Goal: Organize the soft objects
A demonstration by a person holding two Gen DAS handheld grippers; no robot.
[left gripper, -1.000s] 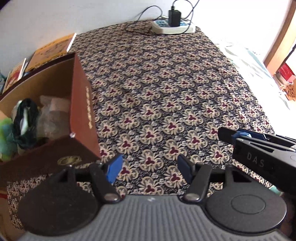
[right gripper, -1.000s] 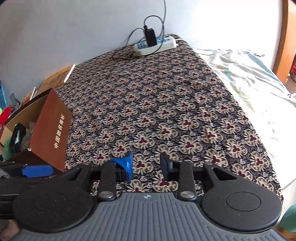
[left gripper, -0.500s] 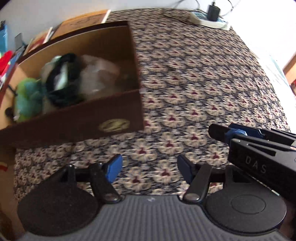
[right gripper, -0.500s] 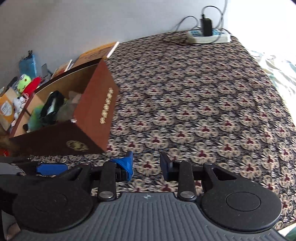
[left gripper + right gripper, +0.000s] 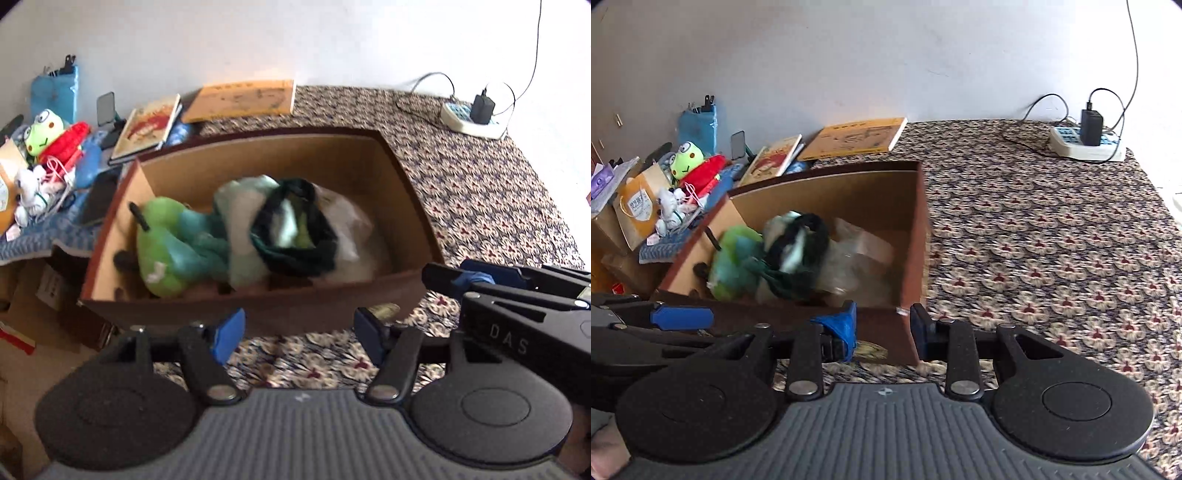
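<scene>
Tongs first: left gripper has blue pads spread wide, nothing betw. them, just patterned cloth & the box's near wall behind the gap. Right gripper stands narrower but still apart, empty too; its left pad looks wrapped in crumpled blue tape, edges ragged. Bodies of both are matte black plastic w/ round discs & a ribbed grey base, cut off by the bottom frame edge. In left view the right gripper pokes in from the right, only partly shown; a sliver of the person's hand at bottom-left corner of right view.

Box: brown cardboard, open top, dark reddish outside, sits on the cloth just beyond both tongs. Near wall hides the box floor & lower parts of what's inside. Soft objects lie in it, piled toward its left & middle: green plush, smooth & rounded; a teal-green fabric bundle w/ a dark ring-shaped band; a clear crinkly bag. All motion-blurred, exact shapes hard to make out.

Beyond the box: flat books at the wall, frog plush & red item among clutter at left, partly cut off. Far right: white power strip w/ black charger & cables.
</scene>
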